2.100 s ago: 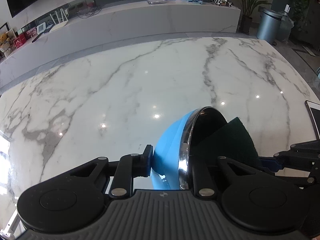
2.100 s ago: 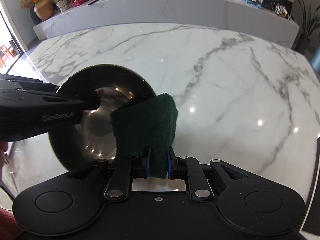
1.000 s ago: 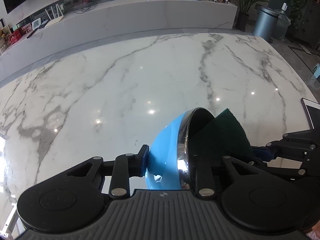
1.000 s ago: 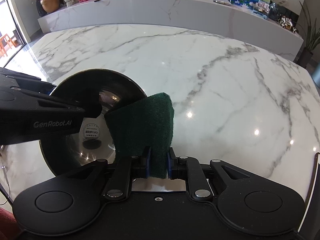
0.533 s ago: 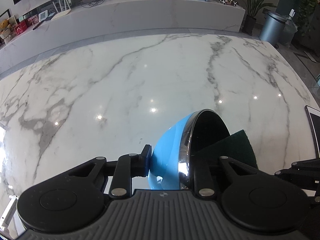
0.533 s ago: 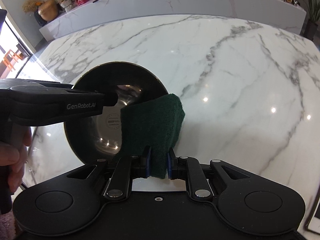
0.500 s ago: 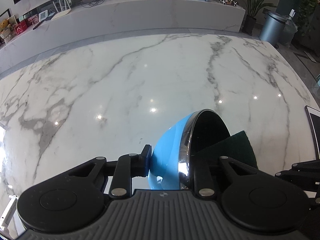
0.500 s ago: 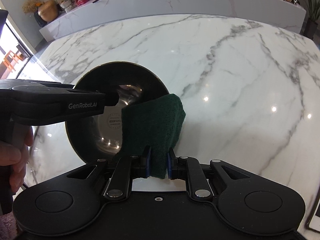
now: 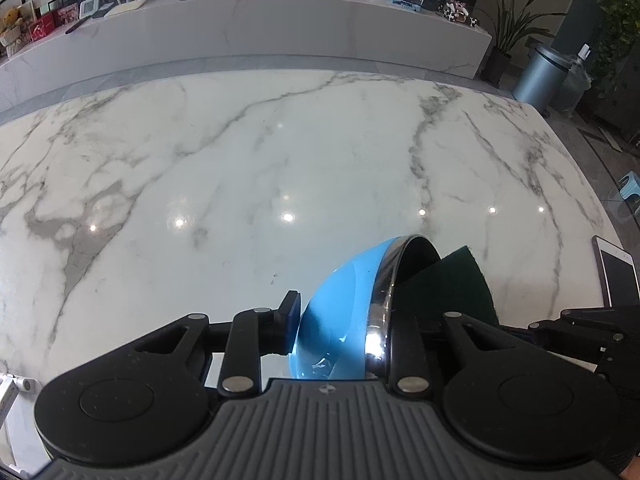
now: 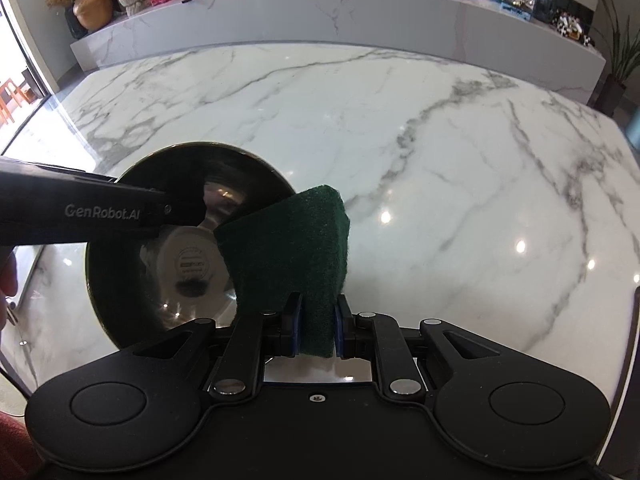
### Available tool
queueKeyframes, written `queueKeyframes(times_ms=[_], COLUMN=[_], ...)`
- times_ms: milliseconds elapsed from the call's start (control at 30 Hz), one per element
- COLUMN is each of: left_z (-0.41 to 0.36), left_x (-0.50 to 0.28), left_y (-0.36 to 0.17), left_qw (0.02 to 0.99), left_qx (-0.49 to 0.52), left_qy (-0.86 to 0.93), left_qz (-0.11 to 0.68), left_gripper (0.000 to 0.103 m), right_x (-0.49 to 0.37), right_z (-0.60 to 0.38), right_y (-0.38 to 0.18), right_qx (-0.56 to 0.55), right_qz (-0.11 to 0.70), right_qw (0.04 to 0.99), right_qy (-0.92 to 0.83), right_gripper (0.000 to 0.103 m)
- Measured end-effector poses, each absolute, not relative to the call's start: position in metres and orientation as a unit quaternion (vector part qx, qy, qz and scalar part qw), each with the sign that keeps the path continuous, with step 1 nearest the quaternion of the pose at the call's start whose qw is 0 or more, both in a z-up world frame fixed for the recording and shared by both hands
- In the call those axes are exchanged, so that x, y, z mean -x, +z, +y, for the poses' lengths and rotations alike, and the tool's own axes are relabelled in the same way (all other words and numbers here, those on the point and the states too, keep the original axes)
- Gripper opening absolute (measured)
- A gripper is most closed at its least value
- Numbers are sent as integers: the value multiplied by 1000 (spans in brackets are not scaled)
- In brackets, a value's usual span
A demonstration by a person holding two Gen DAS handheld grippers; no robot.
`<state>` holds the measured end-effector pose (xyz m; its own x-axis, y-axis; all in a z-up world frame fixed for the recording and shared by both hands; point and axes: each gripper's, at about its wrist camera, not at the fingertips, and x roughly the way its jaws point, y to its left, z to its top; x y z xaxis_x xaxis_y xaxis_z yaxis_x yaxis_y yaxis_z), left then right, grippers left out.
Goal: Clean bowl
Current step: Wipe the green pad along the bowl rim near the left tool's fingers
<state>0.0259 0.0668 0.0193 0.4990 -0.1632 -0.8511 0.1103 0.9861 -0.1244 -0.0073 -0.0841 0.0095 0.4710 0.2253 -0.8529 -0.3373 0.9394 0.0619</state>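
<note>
My left gripper is shut on the rim of a bowl, blue outside and shiny steel inside, held on its side above the marble table. In the right wrist view the bowl's steel inside faces me, with the left gripper's finger across its left part. My right gripper is shut on a dark green scouring pad. The pad's left edge lies over the bowl's right rim and reaches into the bowl. The pad also shows in the left wrist view, at the bowl's mouth.
A tablet or phone lies at the table's right edge. Beyond the table runs a long marble counter with pictures and ornaments. A metal bin and potted plants stand at the far right.
The pad has shifted slightly against the bowl's inside, and both grippers have swung a little over the table. Both grips are unchanged.
</note>
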Motion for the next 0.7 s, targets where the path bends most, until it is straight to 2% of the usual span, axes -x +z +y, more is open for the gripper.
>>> queueKeyframes(times_ms=[133,233,400,567,700], left_z=[69,73,84,80,79], left_x=[-25,-27,-31,-31,-31], left_y=[20,16,10,9,9], left_qw=[866,865,857,858,859], left_qx=[27,25,73,69,68], left_qy=[-75,-58,-62,-63,-63], left_qz=[494,497,507,505,504], left_gripper=[23,17,17,17,17], right_x=[1,-1,4,12,13], right_z=[-84,-81,-80,-81,-87], right_y=[13,19,30,45,59], right_qx=[71,74,81,91,52], right_qz=[477,469,451,425,430], right_qw=[861,864,870,881,875], right_qy=[161,169,184,186,217], right_gripper=[14,14,14,14,14])
